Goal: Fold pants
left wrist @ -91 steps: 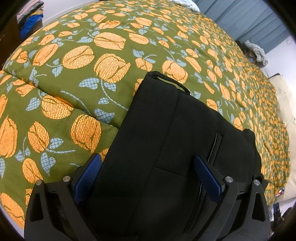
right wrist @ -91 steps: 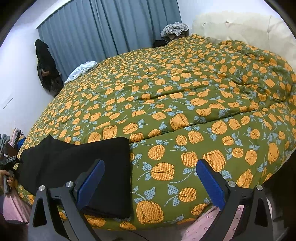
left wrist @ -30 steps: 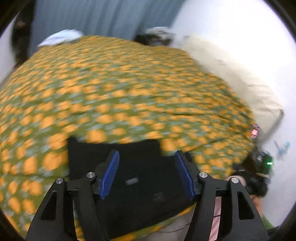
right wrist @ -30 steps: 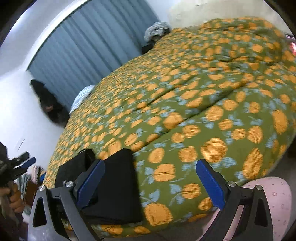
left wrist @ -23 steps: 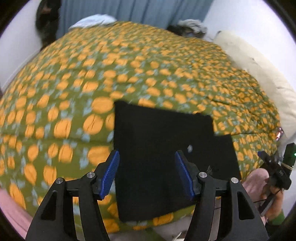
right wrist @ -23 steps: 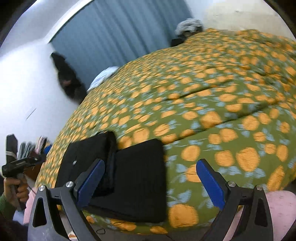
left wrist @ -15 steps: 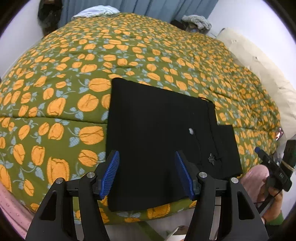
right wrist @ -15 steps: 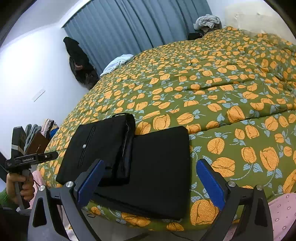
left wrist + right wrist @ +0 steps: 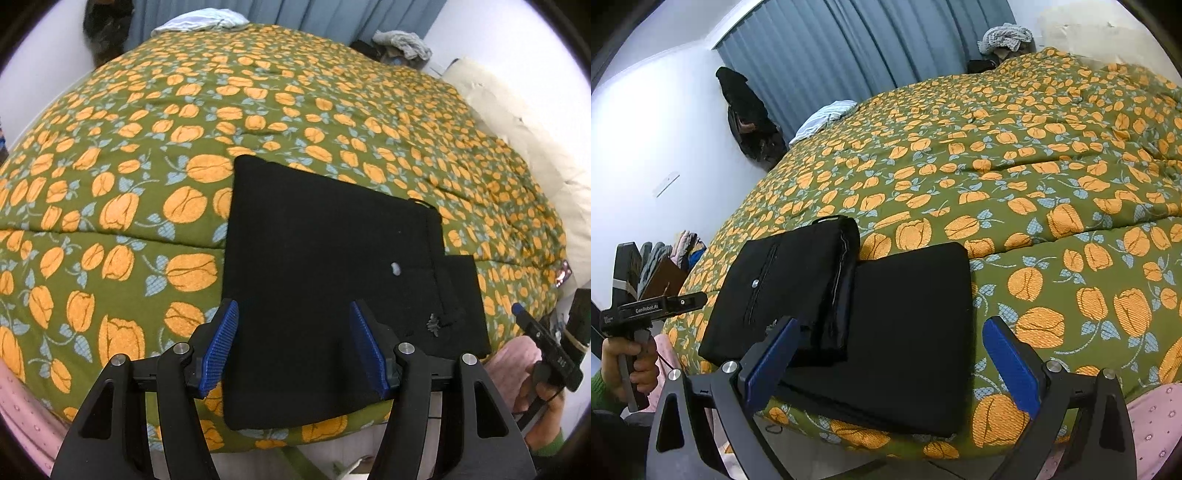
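**Folded black pants at bed edge, both grippers hovering empty**

Black pants (image 9: 314, 266) lie folded flat on the quilt (image 9: 147, 155) (olive green w/ orange tulip print), right at the near edge of the bed. In the left wrist view they read as a broad dark rectangle w/ a smaller, lower layer sticking out on the right side; a small white lint speck (image 9: 395, 268) sits on the top layer, and a bit of drawstring or frayed thread shows near the step betw. layers. In the right wrist view the pants (image 9: 908, 332) show as two stacked parts: thicker waist section w/ zipper line and a rivet on the left, overlapping a flat panel on the right.

Left gripper (image 9: 293, 345): jaws moderately wide, nothing betw. the blue pads, held above the near part of the pants, pointing steeply down. Contact w/ the cloth can't be told.

Right gripper (image 9: 886, 362): jaws wide, empty, over the near edge of the flat panel.

Each gripper also shows in the other's view, held by a hand (image 9: 626, 363) w/ a green sleeve.

Bkgd: blue curtain (image 9: 871, 48), grey cloth heap (image 9: 1006, 37) at the far corner, striped pale cloth (image 9: 827, 114) on the bed's far side, dark garment (image 9: 746, 107) hanging by the white wall.
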A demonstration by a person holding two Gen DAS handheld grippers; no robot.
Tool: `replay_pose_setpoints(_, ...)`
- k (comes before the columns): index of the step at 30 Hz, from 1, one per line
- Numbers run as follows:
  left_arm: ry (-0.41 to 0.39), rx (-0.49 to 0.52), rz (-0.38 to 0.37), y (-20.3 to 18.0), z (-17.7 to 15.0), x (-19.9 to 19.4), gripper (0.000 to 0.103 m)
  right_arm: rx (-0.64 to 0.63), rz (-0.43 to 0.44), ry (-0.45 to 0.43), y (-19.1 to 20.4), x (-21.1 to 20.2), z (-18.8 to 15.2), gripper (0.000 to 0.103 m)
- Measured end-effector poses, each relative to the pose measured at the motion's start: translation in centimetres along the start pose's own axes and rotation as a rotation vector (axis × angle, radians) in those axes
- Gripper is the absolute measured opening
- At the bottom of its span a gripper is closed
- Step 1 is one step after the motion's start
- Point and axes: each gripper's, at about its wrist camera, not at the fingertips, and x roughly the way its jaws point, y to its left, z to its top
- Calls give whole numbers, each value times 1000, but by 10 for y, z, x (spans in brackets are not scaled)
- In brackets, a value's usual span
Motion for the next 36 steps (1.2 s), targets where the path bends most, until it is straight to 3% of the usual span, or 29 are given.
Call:
replay_pose_setpoints(15,10,-13,13,5,0,1,65,-20,17,9,4,3,-1,99)
replay_pose_setpoints(17,18,-10,16,4,0,2,65,9,86,12,1,3,2,99)
replay_pose_setpoints(19,16,-4,18,4,1,-1,65,108,236,17,-15,4,11,99)
replay_pose_setpoints(23,-19,4,27,4,6,-11,65,284,437,135,-46,26,42,99)
replay_pose_setpoints(27,-19,-31,31,12,4,-11,65,308,648,282,-38,59,62,99)
replay_pose_setpoints(31,-4,-42,32,16,-2,-10,65,212,707,425,-5,93,59,93)
replay_pose_setpoints(36,-5,-32,50,20,-6,-15,65,167,662,550,15,133,43,85)
